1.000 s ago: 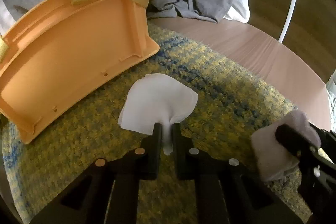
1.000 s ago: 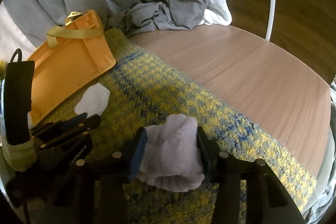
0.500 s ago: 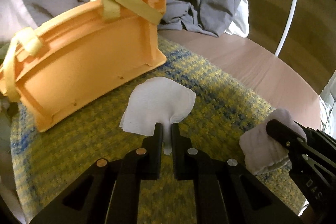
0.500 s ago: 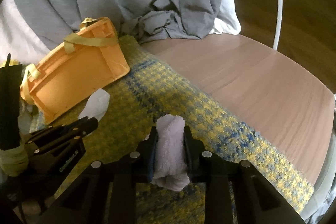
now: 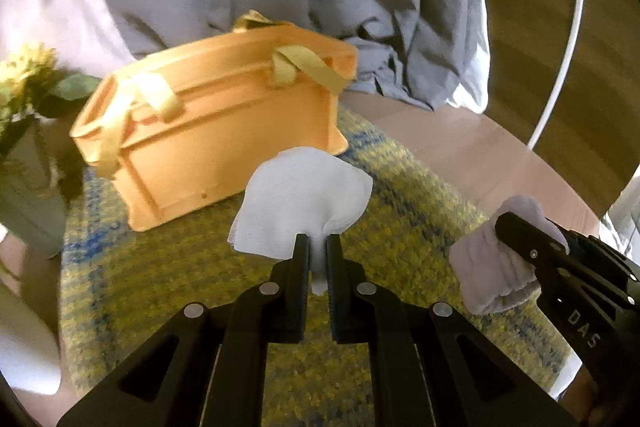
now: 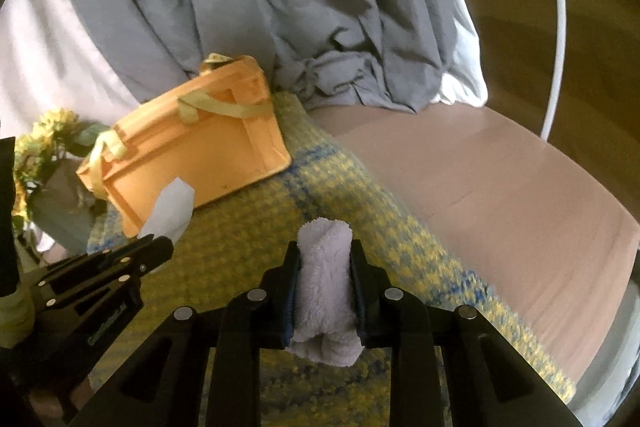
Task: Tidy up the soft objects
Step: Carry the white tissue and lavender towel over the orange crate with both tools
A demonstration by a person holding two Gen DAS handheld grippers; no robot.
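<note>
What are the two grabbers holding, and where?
Left gripper pinches the thin white cloth by its near edge. Right gripper squeezes the fluffy rolled towel around its middle.

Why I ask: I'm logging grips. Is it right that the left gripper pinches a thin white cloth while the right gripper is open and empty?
Not quite. The left gripper does pinch the thin white cloth, but the right gripper is shut on a fluffy towel, as the right wrist view shows.
</note>
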